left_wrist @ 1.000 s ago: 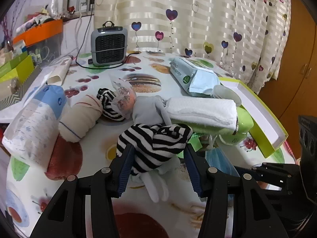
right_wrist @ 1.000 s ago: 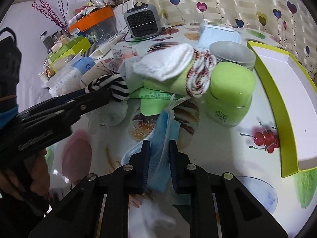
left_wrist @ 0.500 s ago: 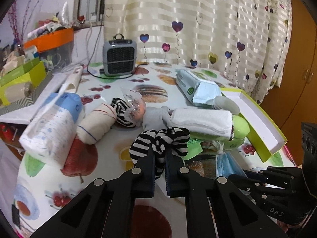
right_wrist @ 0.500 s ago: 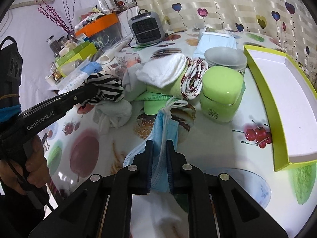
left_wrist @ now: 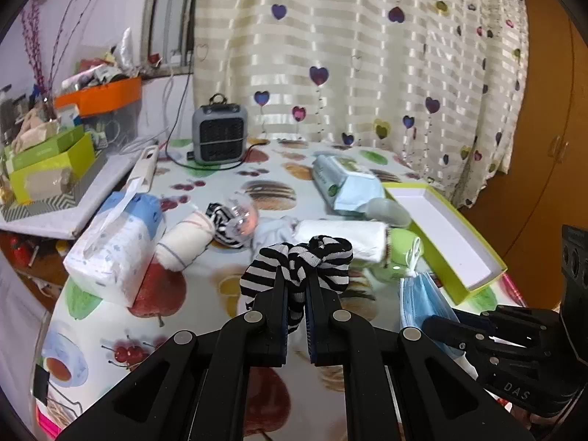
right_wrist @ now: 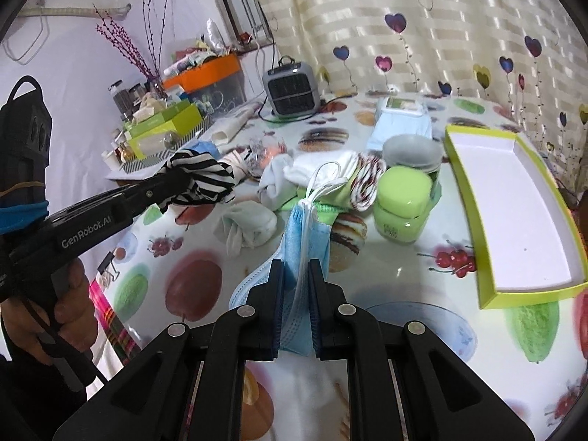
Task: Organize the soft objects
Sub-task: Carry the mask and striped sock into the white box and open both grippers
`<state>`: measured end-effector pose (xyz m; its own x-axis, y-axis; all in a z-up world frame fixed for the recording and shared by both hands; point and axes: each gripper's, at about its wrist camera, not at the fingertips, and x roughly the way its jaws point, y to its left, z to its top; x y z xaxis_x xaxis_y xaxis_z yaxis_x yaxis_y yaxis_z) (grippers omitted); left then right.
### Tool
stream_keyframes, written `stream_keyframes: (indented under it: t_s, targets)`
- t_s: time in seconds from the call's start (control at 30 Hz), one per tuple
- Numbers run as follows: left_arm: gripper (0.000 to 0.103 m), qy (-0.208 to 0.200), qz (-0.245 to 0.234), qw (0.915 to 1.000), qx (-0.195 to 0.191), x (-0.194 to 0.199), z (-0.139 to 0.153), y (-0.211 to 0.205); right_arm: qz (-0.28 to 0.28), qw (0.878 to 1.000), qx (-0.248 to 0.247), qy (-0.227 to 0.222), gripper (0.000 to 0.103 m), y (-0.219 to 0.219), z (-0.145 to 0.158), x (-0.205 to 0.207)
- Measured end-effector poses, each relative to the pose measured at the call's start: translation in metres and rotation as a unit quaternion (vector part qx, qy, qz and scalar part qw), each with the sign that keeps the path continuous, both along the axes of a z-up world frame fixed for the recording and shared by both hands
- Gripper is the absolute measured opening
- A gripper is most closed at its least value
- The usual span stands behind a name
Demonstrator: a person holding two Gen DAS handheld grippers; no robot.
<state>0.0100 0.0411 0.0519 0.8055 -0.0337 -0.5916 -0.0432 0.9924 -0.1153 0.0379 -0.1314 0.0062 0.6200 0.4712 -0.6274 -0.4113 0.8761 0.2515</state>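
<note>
In the left wrist view, the left gripper [left_wrist: 297, 286] is clenched on a black-and-white striped rolled sock [left_wrist: 299, 262], which it holds above the fruit-printed table cover [left_wrist: 205, 294], clear of the pile. At about one o'clock from this sock lies a white rolled towel [left_wrist: 340, 233], and at two to three o'clock stands the shallow lime-green cardboard box with white inside [left_wrist: 446, 237], with nothing in it. At three to four o'clock the light blue pleated face mask [left_wrist: 422, 297] hangs from the other tool. In the right wrist view, the right gripper [right_wrist: 297, 275] grasps this mask, with the white ear loops [right_wrist: 323, 180] standing up at twelve o'clock. The box is at two o'clock, near but apart, and a lime-green lidded jar [right_wrist: 402, 202] stands between them at one o'clock. The left gripper with the sock shows at ten o'clock. I judge the step is to carry both soft pieces to the box. To do it well, keep both pieces high enough to pass the jar and the box wall, bring the hands in one after another so the tools do not meet, and release only when each piece is over the white floor.
</note>
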Motion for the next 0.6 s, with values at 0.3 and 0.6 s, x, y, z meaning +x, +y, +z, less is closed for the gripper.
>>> stream_keyframes:
  t_s: [0.3,0.6]
  targets:
    - [0.007,-0.002,-0.028,0.9996,-0.001,0.01,0.006,-0.026,-0.034,0.999,0.012,-0.011,0.013,-0.03,0.008,0.002]
    - [0.007,0.005,-0.072,0.9974,0.002,0.043,0.006,-0.064,-0.088,0.996,0.016,-0.019,0.013,-0.073,0.012,0.02]
